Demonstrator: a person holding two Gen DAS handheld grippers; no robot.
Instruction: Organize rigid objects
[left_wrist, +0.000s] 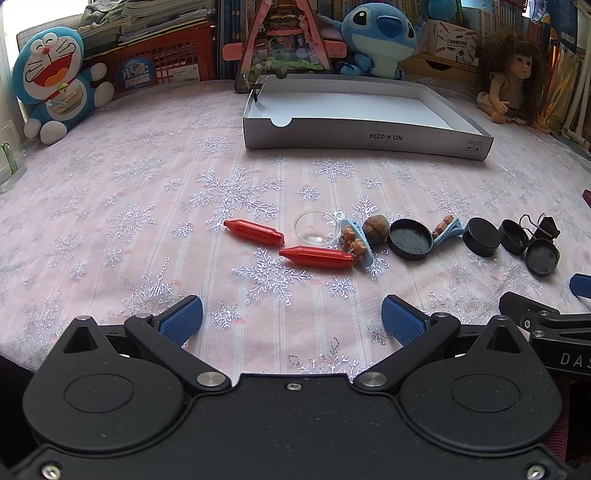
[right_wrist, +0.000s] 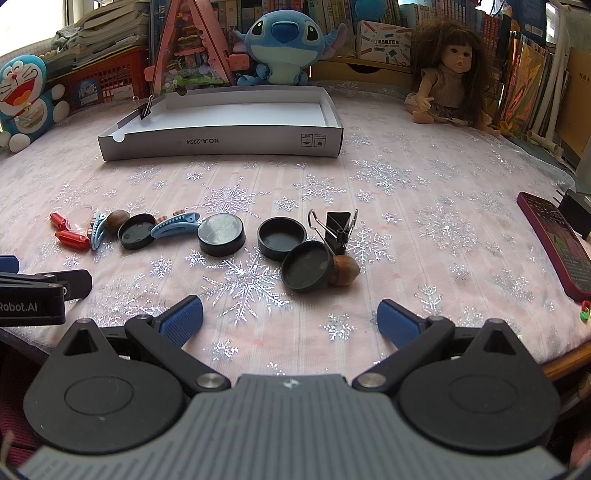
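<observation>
Left gripper (left_wrist: 291, 317) gapes wide, empty; right gripper (right_wrist: 290, 317) likewise. Nearest red capsule (left_wrist: 316, 256) lies just ahead of the left fingers, long axis crosswise; black cap (right_wrist: 306, 266) likewise ahead of the right. Box (left_wrist: 369, 142) far ahead. Count: capsules 2, hair clips 2, caps 4, nuts probably 2

Small objects (right_wrist: 218, 234) in a row on tablecloth (right_wrist: 406, 177), box lid (right_wrist: 221, 142) behind them, phone (right_wrist: 554, 243) far right
</observation>
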